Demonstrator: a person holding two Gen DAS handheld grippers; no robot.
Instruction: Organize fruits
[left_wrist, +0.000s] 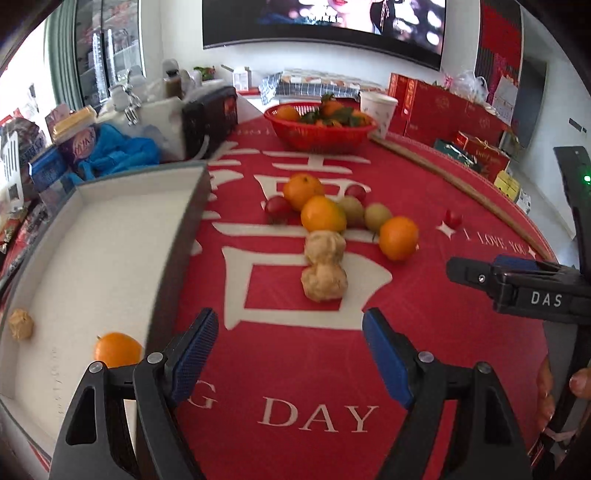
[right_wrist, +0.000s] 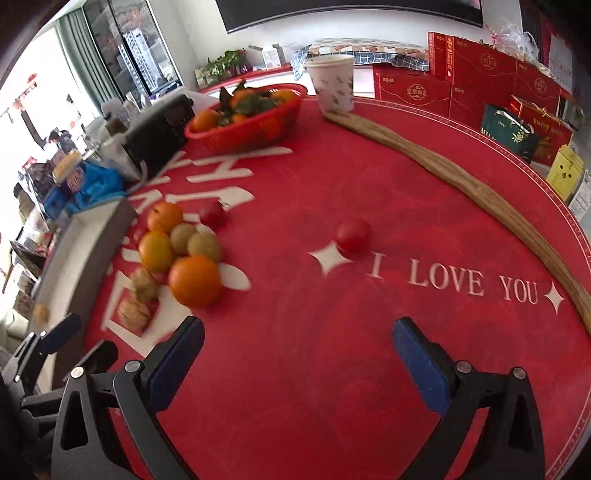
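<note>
A pile of fruit lies on the red tablecloth: three oranges (left_wrist: 322, 214), two kiwis (left_wrist: 377, 216), red tomatoes (left_wrist: 277, 206) and two walnuts (left_wrist: 324, 282). The pile also shows in the right wrist view (right_wrist: 194, 280). One tomato (right_wrist: 352, 233) lies apart near the "I LOVE YOU" lettering. A white box (left_wrist: 92, 236) at the left holds an orange (left_wrist: 117, 349) and a walnut (left_wrist: 21, 324). My left gripper (left_wrist: 290, 358) is open and empty, just before the walnuts. My right gripper (right_wrist: 297, 363) is open and empty over bare cloth; it also shows in the left wrist view (left_wrist: 476, 275).
A red basket (left_wrist: 319, 131) of leafy oranges stands at the back. A paper cup (right_wrist: 331, 83) and a long wooden strip (right_wrist: 461, 184) lie along the table's right edge. Red gift boxes (right_wrist: 480, 81) stand beyond. A black box and clutter crowd the left.
</note>
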